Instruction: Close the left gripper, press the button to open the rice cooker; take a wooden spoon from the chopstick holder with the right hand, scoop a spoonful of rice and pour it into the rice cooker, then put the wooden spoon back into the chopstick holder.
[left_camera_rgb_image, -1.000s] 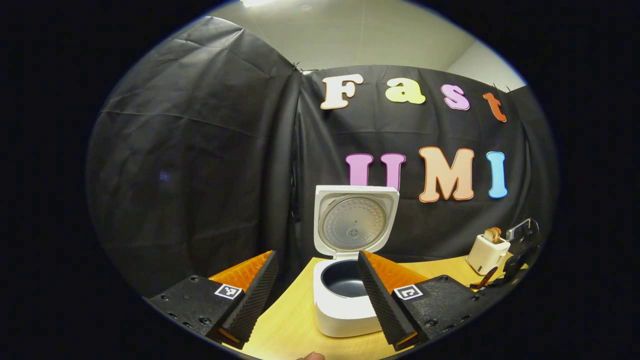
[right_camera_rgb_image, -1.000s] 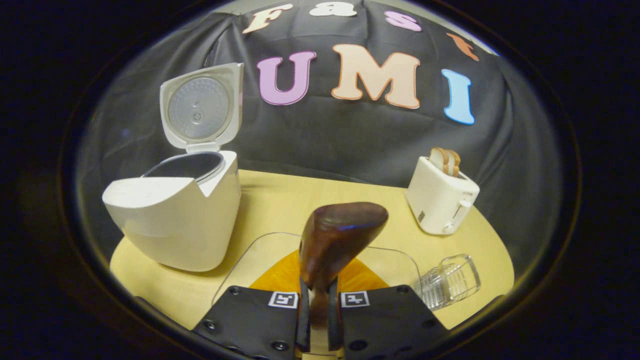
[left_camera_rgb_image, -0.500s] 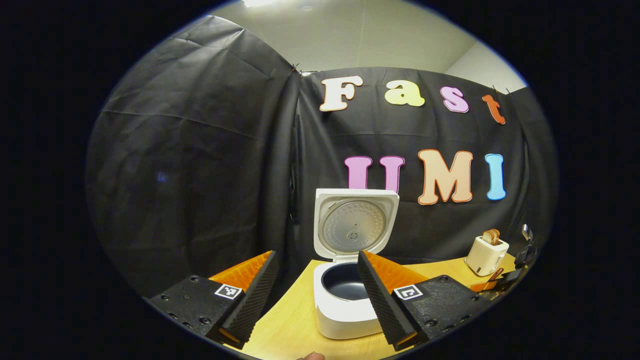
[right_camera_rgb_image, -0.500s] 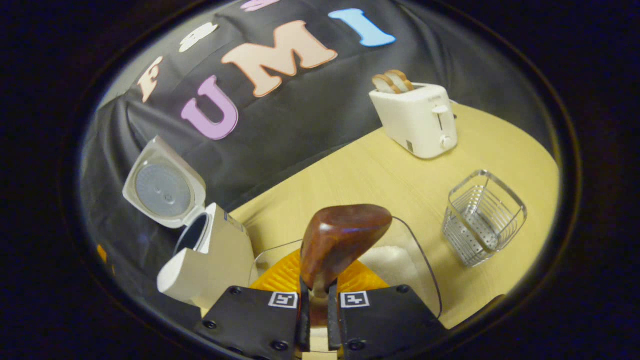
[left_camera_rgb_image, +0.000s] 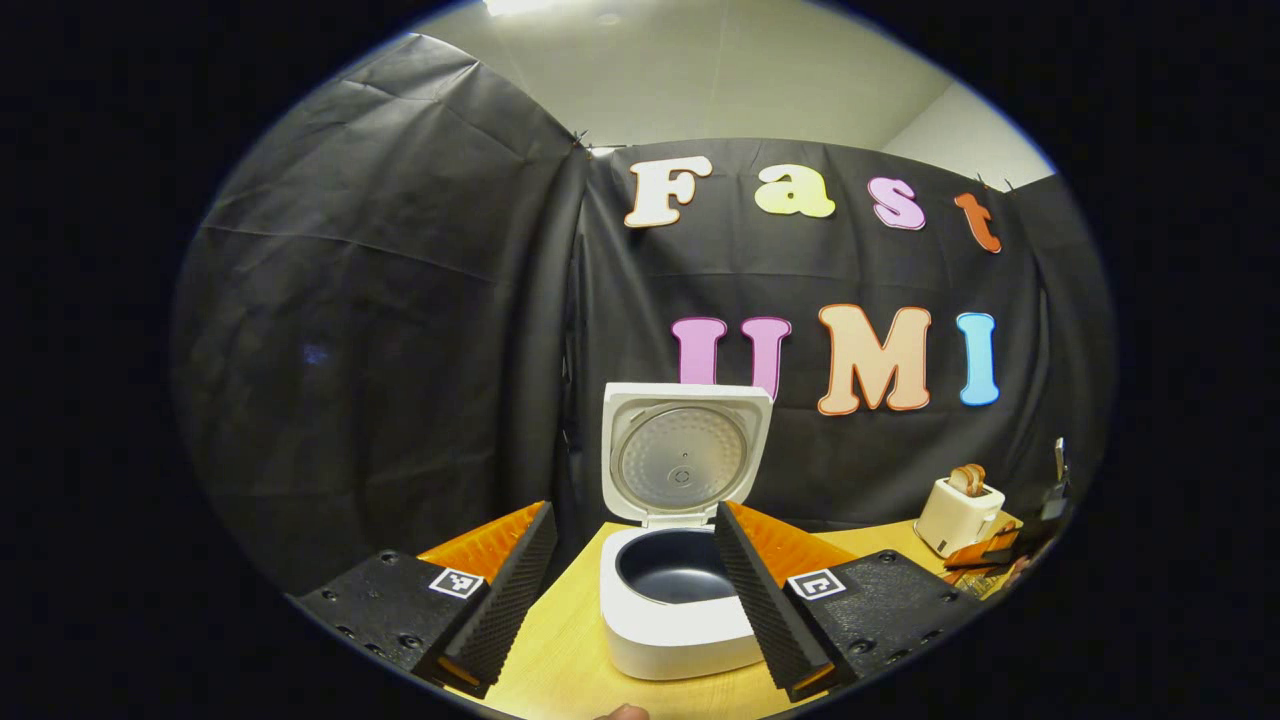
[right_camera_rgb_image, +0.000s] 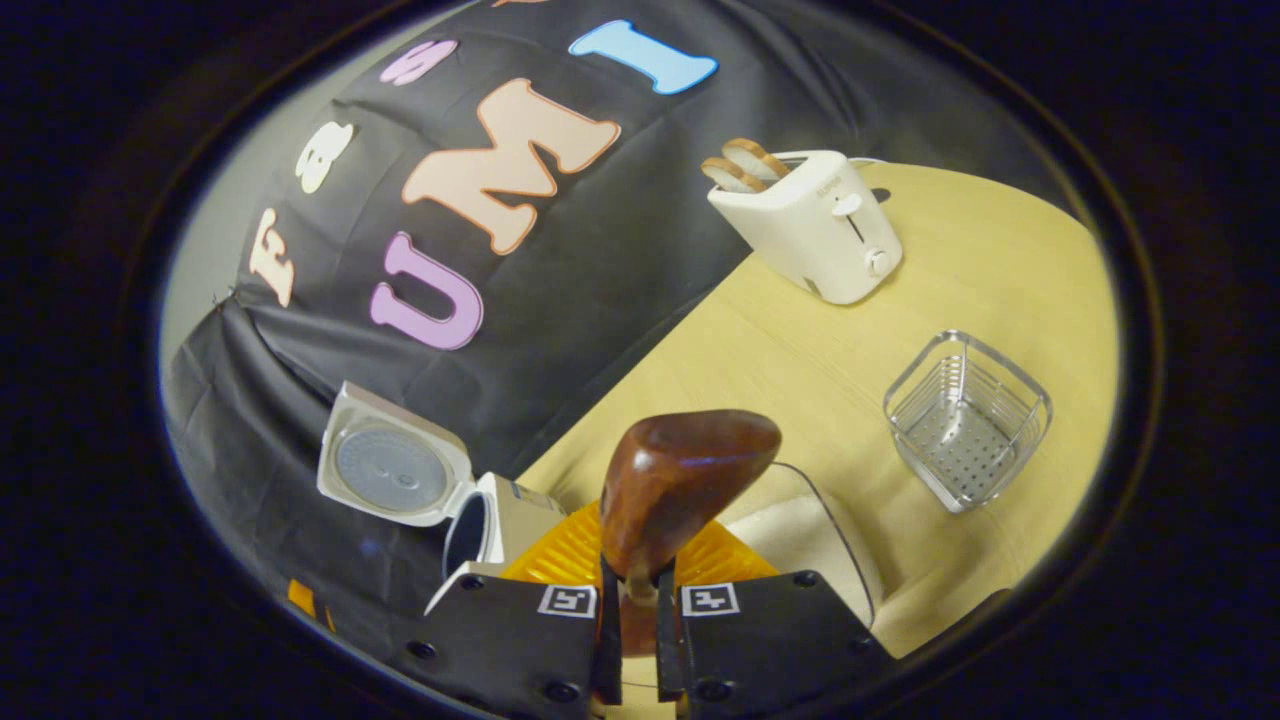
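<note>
The booth was enclosed by black cloth (left_camera_rgb_image: 400, 330), hung in two panels that met at a vertical seam left of centre in the left gripper view, with creases seen across the left panel. Above the cloth, a pale ceiling (left_camera_rgb_image: 700, 80) was seen, lit by a bright fixture (left_camera_rgb_image: 515, 6) at the top edge, and a pale wall (left_camera_rgb_image: 960, 140) was visible at the upper right. A light wooden table (right_camera_rgb_image: 960, 260) was set against the cloth.

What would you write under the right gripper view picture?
Right gripper holds a wooden spoon above the table.
</note>
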